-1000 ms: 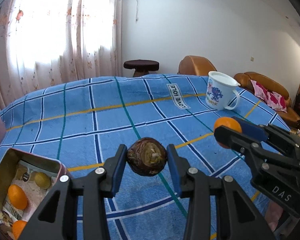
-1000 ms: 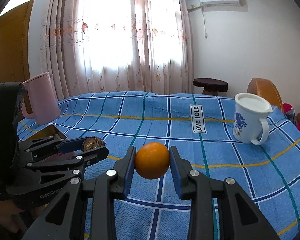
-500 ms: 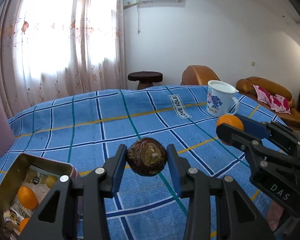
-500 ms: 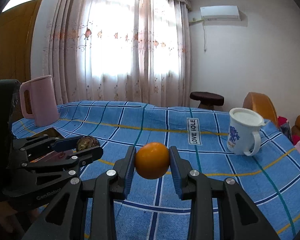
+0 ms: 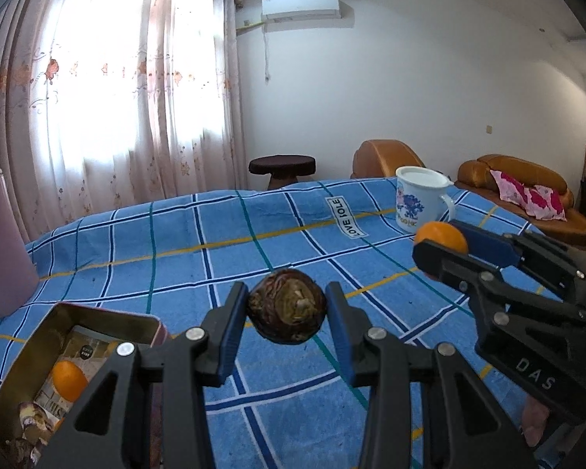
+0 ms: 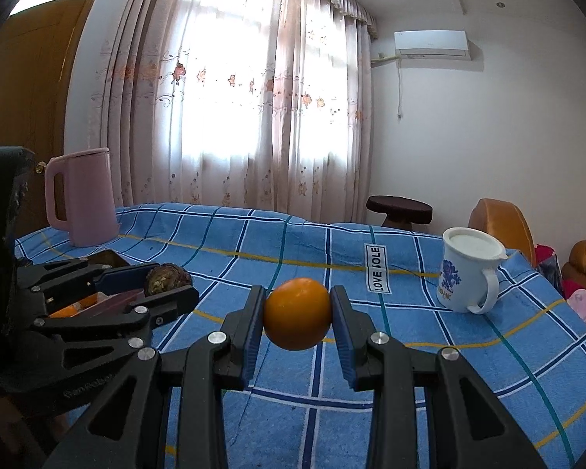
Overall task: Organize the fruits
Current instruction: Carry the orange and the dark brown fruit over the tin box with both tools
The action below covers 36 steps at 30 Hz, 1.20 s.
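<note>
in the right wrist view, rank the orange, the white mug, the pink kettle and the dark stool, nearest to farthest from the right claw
1. Orange: clamped in the right claw.
2. White mug: on the blue cloth, ahead to the right.
3. Pink kettle: far left of the cloth.
4. Dark stool: beyond the cloth's far edge, near the wall.

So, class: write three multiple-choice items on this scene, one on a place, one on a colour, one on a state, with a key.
1. Where is the tin?
A. beside the mug
B. below the left gripper's left side
C. on the stool

2. What colour is the jug?
A. pink
B. green
C. black

3. The right gripper is
A. open and empty
B. shut on the orange
C. shut on the mug

Key: B, the tin sits at lower left in the left view; A, its body is pink; B, both pads press the orange.
</note>
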### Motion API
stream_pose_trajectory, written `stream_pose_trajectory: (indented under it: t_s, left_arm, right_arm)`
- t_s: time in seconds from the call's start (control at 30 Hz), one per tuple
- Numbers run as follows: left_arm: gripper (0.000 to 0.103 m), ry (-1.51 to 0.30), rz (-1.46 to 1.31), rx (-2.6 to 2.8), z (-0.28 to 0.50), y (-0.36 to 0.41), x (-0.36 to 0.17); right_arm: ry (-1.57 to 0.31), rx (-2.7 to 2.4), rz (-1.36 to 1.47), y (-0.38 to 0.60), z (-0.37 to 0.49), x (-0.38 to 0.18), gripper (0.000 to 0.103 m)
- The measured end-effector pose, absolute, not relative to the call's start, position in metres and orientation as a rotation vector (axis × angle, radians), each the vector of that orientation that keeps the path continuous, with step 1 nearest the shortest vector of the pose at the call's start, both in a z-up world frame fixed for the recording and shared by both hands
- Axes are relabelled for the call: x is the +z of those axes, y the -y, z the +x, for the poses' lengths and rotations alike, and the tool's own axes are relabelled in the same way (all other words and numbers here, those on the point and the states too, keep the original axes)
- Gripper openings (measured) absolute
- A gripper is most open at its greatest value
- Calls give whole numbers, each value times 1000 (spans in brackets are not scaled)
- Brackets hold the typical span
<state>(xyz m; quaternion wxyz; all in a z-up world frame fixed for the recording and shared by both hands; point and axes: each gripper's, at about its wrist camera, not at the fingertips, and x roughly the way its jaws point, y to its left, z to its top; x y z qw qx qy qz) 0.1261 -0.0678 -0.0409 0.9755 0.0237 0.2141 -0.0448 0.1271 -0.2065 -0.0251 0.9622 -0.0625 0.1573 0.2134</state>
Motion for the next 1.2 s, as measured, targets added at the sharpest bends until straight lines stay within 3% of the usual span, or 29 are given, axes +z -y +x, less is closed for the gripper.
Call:
stream_pose_trajectory:
  t_s: [1.2]
  left_arm:
    - [42,-422,-32,4,69,-20,-22]
  right_arm:
    - [-348,638,-137,117,106,-9,35]
